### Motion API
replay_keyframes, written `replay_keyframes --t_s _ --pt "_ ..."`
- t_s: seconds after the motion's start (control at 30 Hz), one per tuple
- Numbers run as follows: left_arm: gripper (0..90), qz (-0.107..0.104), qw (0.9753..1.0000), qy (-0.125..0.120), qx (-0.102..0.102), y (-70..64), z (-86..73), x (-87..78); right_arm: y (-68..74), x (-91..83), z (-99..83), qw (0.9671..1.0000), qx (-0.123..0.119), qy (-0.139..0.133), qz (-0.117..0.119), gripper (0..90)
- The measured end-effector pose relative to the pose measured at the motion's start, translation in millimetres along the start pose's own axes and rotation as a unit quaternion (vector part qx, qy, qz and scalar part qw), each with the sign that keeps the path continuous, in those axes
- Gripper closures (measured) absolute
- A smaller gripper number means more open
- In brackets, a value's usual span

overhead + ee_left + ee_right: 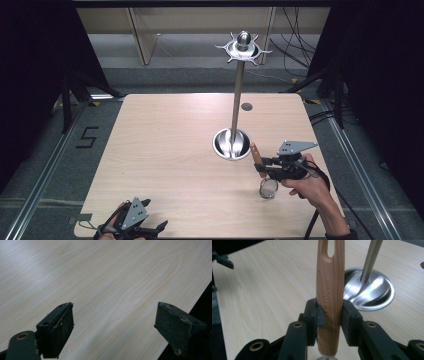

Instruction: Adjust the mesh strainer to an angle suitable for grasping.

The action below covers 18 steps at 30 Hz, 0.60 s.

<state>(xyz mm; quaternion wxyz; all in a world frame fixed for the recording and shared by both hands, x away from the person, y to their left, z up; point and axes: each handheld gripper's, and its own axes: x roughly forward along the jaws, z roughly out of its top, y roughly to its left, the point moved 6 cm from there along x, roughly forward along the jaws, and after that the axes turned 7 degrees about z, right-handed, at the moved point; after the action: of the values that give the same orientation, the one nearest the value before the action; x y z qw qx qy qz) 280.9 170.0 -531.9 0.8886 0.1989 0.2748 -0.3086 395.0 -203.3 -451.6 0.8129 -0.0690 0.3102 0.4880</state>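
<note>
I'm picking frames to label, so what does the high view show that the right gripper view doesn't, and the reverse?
High view alone: the stand's hooked top ring, the round mesh strainer head below the right tool, and the left tool open at the table's near edge. Right gripper view alone: lettering on the wooden handle, the slot near its end, and both jaws pressed against its sides. Both: the handle clamped in the right tool, the steel pole, its dished base and the pale wooden tabletop.
</note>
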Motion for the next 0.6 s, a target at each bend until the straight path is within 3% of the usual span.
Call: replay_keyframes --t_s 0.03,0.1,0.17,0.23,0.27,0.4,0.47,0.5,0.53,0.57,0.6 --pt "14.8 -0.002 1.0 0.002 -0.001 -1.3 -0.3 0.5 -2.0 -1.4 1.6 0.9999 -0.009 -0.008 -0.004 69.9" --pt "14.8 0.001 0.9999 0.01 0.007 0.7 -1.3 0.7 1.8 -4.0 2.7 0.9999 0.007 -0.012 0.005 70.0" --pt "14.8 -0.001 1.0 0.005 -0.006 0.4 -1.0 1.4 0.0 -6.0 5.4 0.9997 -0.009 -0.02 0.004 70.2" --pt "14.8 0.001 1.0 0.005 -0.004 2.7 -0.8 0.8 1.6 -7.7 8.3 0.9994 -0.007 -0.032 0.005 70.2" --pt "14.8 0.0 0.9998 0.005 -0.017 1.5 -1.2 0.9 2.8 -8.3 9.3 0.9993 -0.005 -0.035 0.01 70.2" --pt "14.8 0.004 1.0 0.004 0.007 5.7 -1.4 -0.1 5.4 -10.5 14.1 0.9985 0.0 -0.048 0.026 70.3" --pt "14.8 0.005 0.9997 0.003 -0.025 1.3 -2.5 0.2 4.1 -11.1 16.9 0.9981 -0.012 -0.057 0.021 70.3" --pt "14.7 0.005 0.9997 0.003 -0.025 1.3 -2.5 0.2 6.3 -11.6 17.2 0.9981 -0.002 -0.058 0.024 70.3" --pt "14.8 0.008 0.9999 0.007 -0.006 3.9 -3.0 -1.3 5.6 -11.3 19.1 0.9976 -0.01 -0.067 0.016 70.3" --pt "14.7 0.009 0.9999 0.011 0.006 5.8 -3.3 -1.7 8.4 -11.0 20.0 0.9973 0.002 -0.07 0.024 70.3" --pt "14.8 0.008 1.0 0.005 -0.003 4.6 -2.8 -0.8 8.2 -13.4 20.4 0.9978 0.0 -0.062 0.021 70.3"
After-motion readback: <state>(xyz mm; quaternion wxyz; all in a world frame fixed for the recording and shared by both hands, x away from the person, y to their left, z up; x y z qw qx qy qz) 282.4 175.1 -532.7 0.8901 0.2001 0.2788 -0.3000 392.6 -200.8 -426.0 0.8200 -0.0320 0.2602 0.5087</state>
